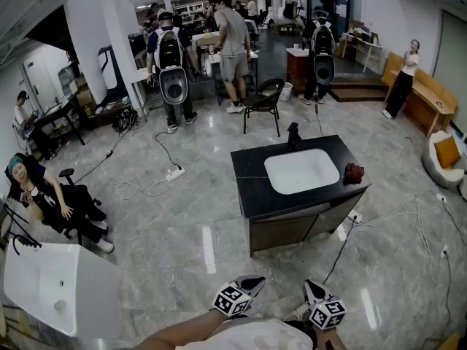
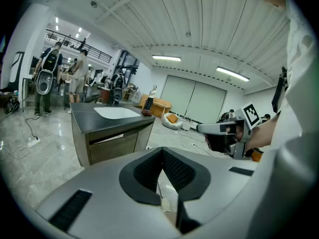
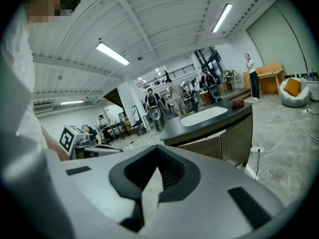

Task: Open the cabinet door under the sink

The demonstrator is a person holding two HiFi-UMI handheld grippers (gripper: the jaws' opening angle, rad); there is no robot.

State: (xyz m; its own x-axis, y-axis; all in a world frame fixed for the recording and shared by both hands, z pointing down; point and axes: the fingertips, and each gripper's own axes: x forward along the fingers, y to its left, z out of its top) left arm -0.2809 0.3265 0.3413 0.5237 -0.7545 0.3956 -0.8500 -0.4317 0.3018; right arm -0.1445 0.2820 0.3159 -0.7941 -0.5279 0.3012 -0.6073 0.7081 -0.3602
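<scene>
Our left gripper (image 1: pixel 250 283) and right gripper (image 1: pixel 314 290) are both closed, empty. The cabinet door (image 1: pixel 281 232) sits under the sink (image 1: pixel 301 170), well ahead. We'd expect a stiff, light hinged panel; grab its free edge

You have a black chair (image 1: pixel 264 100) ahead, people (image 1: pixel 233 46) standing behind it, a power strip (image 1: pixel 174 172) on the floor (image 1: pixel 182 232), a white tub (image 1: pixel 58 286) at your left.

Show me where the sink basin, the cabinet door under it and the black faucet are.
sink basin (image 1: pixel 301 170), head view, middle of the white bowl.
cabinet door (image 1: pixel 281 233), head view, middle of its brown front panel.
black faucet (image 1: pixel 294 135), head view, its upright body.
</scene>
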